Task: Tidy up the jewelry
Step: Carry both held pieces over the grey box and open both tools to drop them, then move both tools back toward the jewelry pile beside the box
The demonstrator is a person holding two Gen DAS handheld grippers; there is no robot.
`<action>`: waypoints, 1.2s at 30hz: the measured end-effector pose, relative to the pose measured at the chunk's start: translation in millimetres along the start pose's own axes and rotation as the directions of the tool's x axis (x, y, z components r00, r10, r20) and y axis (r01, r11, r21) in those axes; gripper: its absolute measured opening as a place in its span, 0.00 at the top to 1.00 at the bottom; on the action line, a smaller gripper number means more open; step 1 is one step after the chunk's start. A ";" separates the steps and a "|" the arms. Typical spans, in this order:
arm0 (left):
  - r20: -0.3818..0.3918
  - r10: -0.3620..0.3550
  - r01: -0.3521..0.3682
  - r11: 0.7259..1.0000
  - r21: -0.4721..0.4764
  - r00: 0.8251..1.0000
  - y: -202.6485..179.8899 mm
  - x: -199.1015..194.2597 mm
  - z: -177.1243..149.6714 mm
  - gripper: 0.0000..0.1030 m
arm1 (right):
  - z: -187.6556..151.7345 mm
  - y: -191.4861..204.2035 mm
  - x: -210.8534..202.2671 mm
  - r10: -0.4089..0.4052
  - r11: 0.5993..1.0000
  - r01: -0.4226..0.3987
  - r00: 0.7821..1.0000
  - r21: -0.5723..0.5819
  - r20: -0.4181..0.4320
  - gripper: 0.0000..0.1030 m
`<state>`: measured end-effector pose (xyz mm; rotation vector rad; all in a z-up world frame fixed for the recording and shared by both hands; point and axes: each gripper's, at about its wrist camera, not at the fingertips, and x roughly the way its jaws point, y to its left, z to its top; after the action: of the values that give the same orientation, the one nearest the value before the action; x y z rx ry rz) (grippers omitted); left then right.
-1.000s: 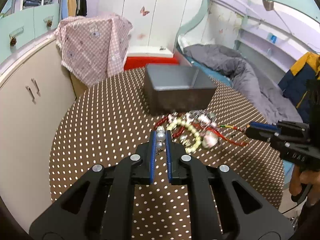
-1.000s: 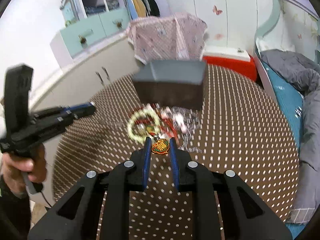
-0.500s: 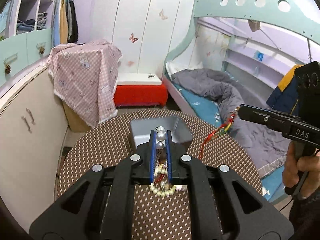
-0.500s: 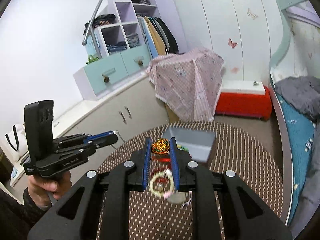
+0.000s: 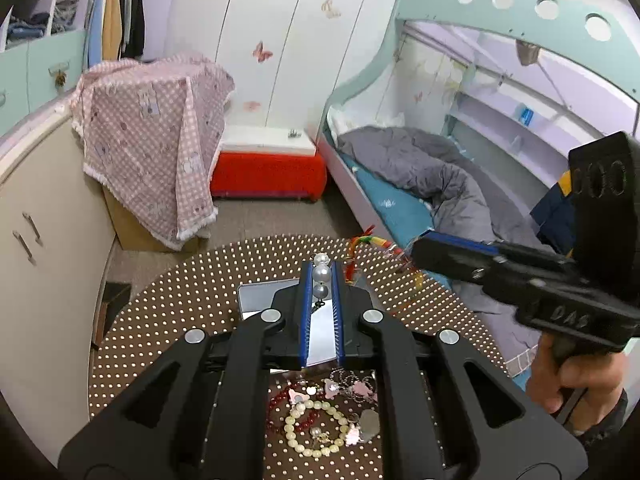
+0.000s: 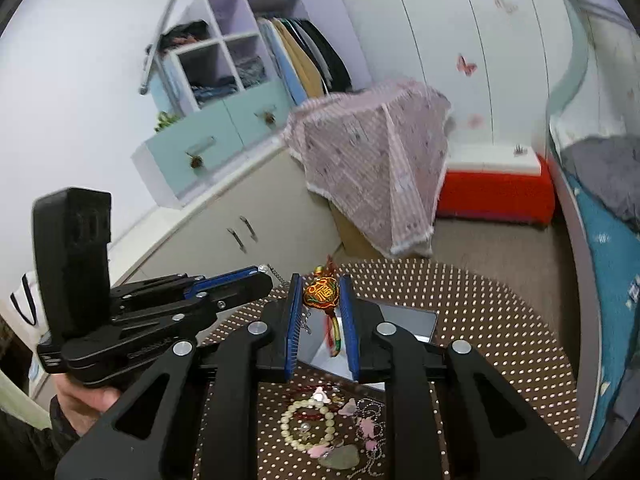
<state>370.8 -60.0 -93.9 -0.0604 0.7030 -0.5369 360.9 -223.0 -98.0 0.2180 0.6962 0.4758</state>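
My left gripper (image 5: 321, 270) is shut on a pearl strand (image 5: 321, 276) and holds it above the grey box (image 5: 256, 300). My right gripper (image 6: 320, 292) is shut on a red embroidered charm (image 6: 321, 293) with a red cord (image 6: 334, 334) hanging over the box (image 6: 412, 322). In the left wrist view the right gripper (image 5: 424, 250) holds the cord (image 5: 362, 246) to the right. In the right wrist view the left gripper (image 6: 256, 278) is at the left. A pile of jewelry (image 5: 320, 420), with a cream bead bracelet (image 6: 306, 426), lies on the table in front of the box.
The round table has a brown dotted cloth (image 5: 168, 312). A cream cabinet (image 5: 44, 248) stands at the left. A pink cloth-covered stand (image 5: 152, 132), a red bench (image 5: 268, 172) and a bed (image 5: 420, 184) lie beyond the table.
Both grippers have lifted their pieces out of the pile and risen high above the table. They now hang over the box, and the pile lies below them.
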 end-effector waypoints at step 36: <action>0.133 0.359 -0.357 0.933 -0.033 0.924 -4.6 -106.7 -84.0 0.06 | -100.2 37.7 -101.6 -0.309 0.951 0.308 0.939 0.031 0.152 0.08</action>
<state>248.3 -1.3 -93.4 0.0244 0.5647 -0.1756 214.0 -236.2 -103.0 0.1461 0.5661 0.1532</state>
